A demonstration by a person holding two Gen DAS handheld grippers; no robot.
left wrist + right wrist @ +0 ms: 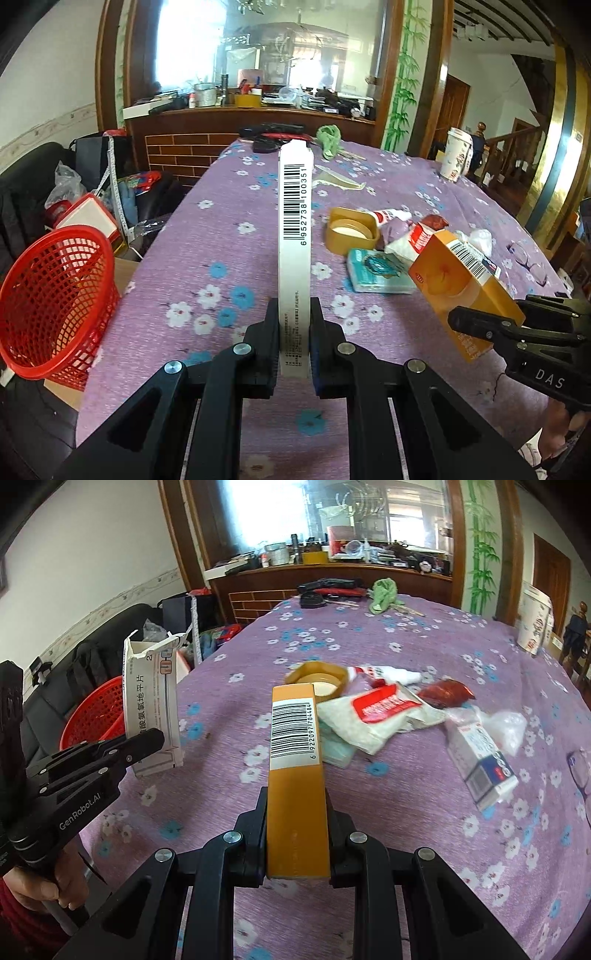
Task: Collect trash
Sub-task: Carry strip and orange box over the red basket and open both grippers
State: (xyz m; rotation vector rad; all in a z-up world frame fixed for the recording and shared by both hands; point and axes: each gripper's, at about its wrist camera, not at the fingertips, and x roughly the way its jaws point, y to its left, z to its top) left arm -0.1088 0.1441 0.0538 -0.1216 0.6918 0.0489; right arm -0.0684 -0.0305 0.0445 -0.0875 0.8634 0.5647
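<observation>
1. In the left wrist view, the left gripper (294, 332) sits at the bottom centre with its fingers (271, 332) clenched on the lower end of a white box (294, 206), which stands up through the middle of the frame. The right wrist view shows the same white box (151, 705) at left, its top torn open.
2. In the right wrist view, the right gripper (297, 834) at bottom centre has its fingers (258, 830) grasping an orange box (297, 775) near its base. The left wrist view shows that orange box (461, 291) at the right edge.
3. The step in hand looks like carrying both boxes to the red basket (55, 306), at the left edge of the left wrist view, beside the bench (221, 229). To do it well, keep both grips firm, bring each box over the basket's open mouth before letting go, and drop one at a time so the hands do not crowd each other.
4. Further up the bench, more trash waits in a heap: a yellow lid (317, 679), a white wrapper (380, 716), a red wrapper (447, 694) and a small white and blue box (480, 760).
5. Readable writing: the white box's barcode reads 6 952738 100351, with Chinese print on its face; the orange box's reads 6 922097 704484. The gripper bodies carry "GenRobot.AI" and "DAS".
</observation>
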